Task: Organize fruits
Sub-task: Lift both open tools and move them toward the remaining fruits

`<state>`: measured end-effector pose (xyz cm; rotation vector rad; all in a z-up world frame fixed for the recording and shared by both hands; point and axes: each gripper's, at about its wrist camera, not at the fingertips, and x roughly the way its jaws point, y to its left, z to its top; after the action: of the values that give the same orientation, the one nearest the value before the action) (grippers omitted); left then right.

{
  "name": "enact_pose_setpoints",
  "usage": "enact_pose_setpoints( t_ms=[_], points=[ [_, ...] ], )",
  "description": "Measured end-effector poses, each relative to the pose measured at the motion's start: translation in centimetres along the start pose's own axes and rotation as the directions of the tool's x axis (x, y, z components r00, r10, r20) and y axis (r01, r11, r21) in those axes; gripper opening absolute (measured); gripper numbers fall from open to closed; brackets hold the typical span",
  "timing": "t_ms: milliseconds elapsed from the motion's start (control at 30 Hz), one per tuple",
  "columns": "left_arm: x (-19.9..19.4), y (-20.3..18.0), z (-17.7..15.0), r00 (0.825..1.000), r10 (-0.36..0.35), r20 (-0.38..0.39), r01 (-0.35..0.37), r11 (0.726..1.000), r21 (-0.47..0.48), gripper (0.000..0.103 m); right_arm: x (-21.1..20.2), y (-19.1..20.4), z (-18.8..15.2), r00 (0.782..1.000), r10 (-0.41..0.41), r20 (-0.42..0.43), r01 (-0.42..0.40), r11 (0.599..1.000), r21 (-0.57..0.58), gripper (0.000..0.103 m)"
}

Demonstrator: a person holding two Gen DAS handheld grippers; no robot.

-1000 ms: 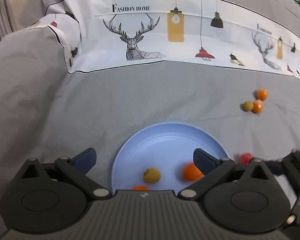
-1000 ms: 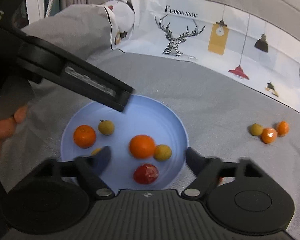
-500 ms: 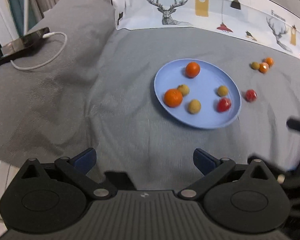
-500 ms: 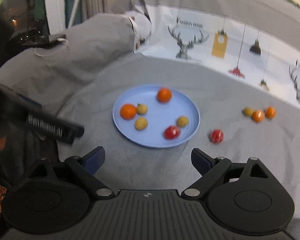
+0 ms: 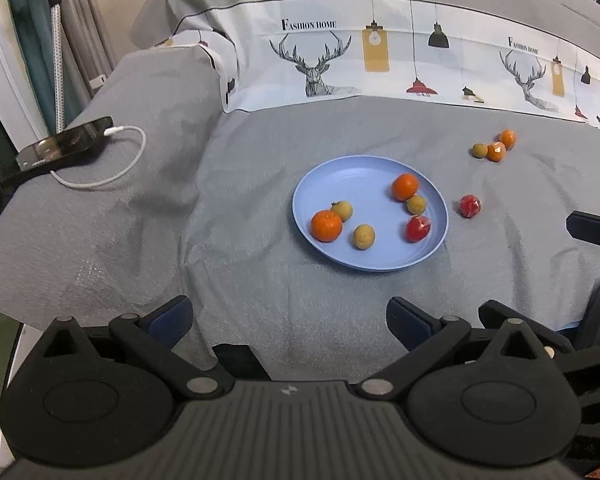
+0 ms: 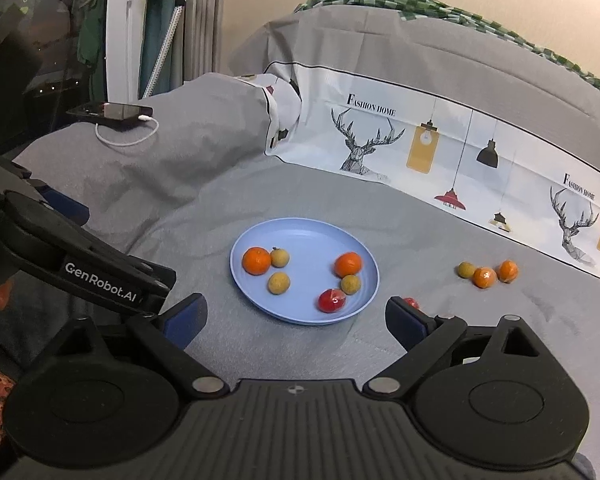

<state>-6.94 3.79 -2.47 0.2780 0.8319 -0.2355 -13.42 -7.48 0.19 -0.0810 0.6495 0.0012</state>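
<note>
A blue plate (image 5: 356,172) (image 6: 300,230) lies on the grey bedspread. It holds two oranges (image 5: 326,225) (image 6: 256,261), three tan longans (image 5: 364,236) (image 6: 279,283) and a red fruit (image 5: 418,228) (image 6: 331,300). A second red fruit (image 5: 469,205) (image 6: 410,302) lies right of the plate. Farther right sit a longan and two small oranges (image 5: 496,151) (image 6: 485,277). My left gripper (image 5: 288,318) is open and empty, well short of the plate. My right gripper (image 6: 296,312) is open and empty, near the plate's front edge.
A phone (image 5: 66,142) (image 6: 112,111) with a white cable lies at the far left of the bed. A printed deer-pattern sheet band (image 5: 380,60) (image 6: 420,148) runs along the back. The left gripper's body (image 6: 80,268) shows at the left of the right wrist view.
Both grippers have pulled back and up from the plate, which now looks small and far. An orange and a red fruit lie on the plate where the jaws were.
</note>
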Motion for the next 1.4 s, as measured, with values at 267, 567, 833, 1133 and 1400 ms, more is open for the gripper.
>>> enact_pose_setpoints(
  t_ms=[267,567,833,1133,1400],
  points=[
    [-0.6,-0.1,0.1,1.000,0.010,0.022,-0.010,1.000,0.010,0.103,-0.4,0.2,0.1,1.000,-0.002,0.013,0.003,1.000,-0.003,0.096],
    [-0.4,-0.3,0.0,1.000,0.012,0.019,-0.012,1.000,0.027,0.103,0.0,0.0,0.1,1.000,-0.004,0.002,0.004,1.000,0.012,0.096],
    [0.5,-0.6,0.2,1.000,0.010,-0.011,-0.009,1.000,0.030,0.103,0.7,-0.5,-0.3,1.000,0.014,-0.014,-0.014,0.999,0.036,0.096],
    [2.3,-0.7,1.4,0.998,0.020,-0.067,-0.019,1.000,0.016,0.103,3.1,-5.4,-1.1,0.997,-0.055,-0.045,0.063,0.975,0.214,0.097],
    [5.6,-2.3,3.6,0.988,0.006,-0.151,-0.007,1.000,-0.006,0.103,8.8,-14.8,-2.7,0.952,-0.298,-0.076,0.307,0.910,0.280,0.097]
  ],
)
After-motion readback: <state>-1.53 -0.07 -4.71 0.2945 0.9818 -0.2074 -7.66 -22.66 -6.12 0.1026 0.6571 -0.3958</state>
